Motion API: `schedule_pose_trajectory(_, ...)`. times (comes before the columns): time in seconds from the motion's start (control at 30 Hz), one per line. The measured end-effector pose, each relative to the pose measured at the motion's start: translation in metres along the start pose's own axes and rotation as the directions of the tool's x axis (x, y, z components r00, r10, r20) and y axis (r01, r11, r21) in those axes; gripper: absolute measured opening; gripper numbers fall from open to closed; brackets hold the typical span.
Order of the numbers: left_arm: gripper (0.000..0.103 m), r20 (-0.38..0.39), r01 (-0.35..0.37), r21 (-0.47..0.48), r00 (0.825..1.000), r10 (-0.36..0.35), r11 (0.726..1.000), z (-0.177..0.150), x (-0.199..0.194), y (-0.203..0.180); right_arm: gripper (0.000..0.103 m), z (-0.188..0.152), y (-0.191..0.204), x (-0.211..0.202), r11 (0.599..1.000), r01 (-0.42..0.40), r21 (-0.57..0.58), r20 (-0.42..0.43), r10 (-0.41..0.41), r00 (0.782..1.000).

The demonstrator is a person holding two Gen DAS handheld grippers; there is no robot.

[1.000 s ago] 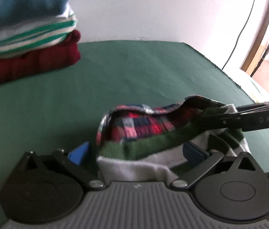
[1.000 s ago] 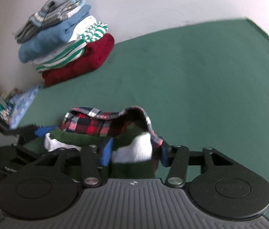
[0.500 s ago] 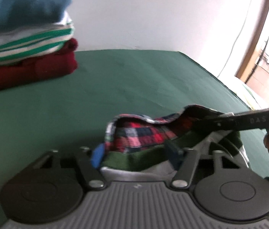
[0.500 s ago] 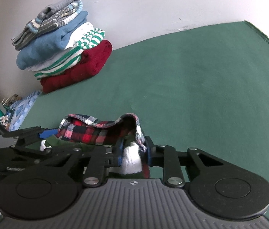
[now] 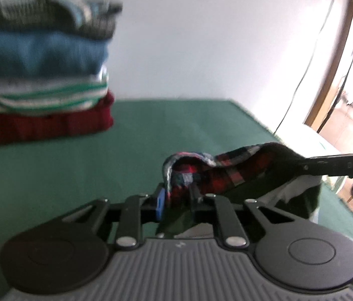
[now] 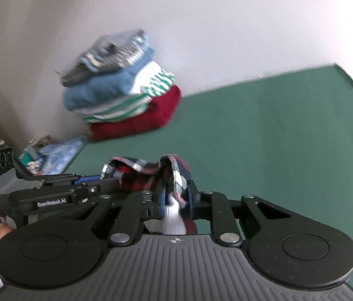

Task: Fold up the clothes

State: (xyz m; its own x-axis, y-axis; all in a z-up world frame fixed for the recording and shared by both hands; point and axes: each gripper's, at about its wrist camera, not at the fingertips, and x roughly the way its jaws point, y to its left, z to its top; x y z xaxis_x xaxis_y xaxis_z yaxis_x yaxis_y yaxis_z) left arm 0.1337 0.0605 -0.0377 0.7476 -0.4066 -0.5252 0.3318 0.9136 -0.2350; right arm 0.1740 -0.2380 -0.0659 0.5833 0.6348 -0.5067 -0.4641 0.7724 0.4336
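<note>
Between the closing jaws of the left tool, pinched: the plaid garment, lifted over the green bench. Farther right, clamped by the closing right tool at its other end. Far ahead-left of both tools, a stack of folded clothes.

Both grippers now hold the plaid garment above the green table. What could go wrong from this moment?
1. The left gripper and the right gripper, jaws closing, pinch only bunched edges of the plaid garment; the cloth may slip out.
2. White and green layers hang loose underneath and may drag on the green table, spoiling the fold.
</note>
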Motion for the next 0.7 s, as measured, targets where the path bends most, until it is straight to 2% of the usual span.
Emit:
schedule_pose_trajectory(0.17, 0.013, 0.045, 0.036, 0.018, 0.998, -0.036, 0.999, -0.004, -0.054, -0.025, 0.013, 0.000, 0.023, -0.038, 0.997, -0.065, -0.052, 0.003, 0.065, 0.998)
schedule_pose_trajectory(0.33, 0.013, 0.016, 0.077, 0.055, 0.997, -0.078, 0.996, -0.029, -0.103, -0.057, 0.011, -0.019, 0.053, -0.079, 0.979, -0.099, -0.178, -0.056, 0.090, 0.994)
schedule_pose_trajectory(0.47, 0.013, -0.048, 0.080, 0.142, 0.996, -0.074, 0.987, -0.061, -0.127, -0.085, 0.009, -0.050, 0.073, -0.105, 0.949, -0.090, -0.303, -0.140, 0.050, 0.989)
schedule_pose_trajectory(0.57, 0.013, -0.104, 0.098, 0.154, 0.991, -0.083, 0.983, -0.086, -0.140, -0.101, 0.008, -0.079, 0.087, -0.121, 0.911, -0.078, -0.404, -0.196, -0.004, 0.981)
schedule_pose_trajectory(0.7, 0.013, -0.181, 0.097, 0.197, 0.982, -0.061, 0.976, -0.115, -0.141, -0.116, 0.007, -0.123, 0.104, -0.124, 0.829, -0.057, -0.557, -0.238, -0.093, 0.967)
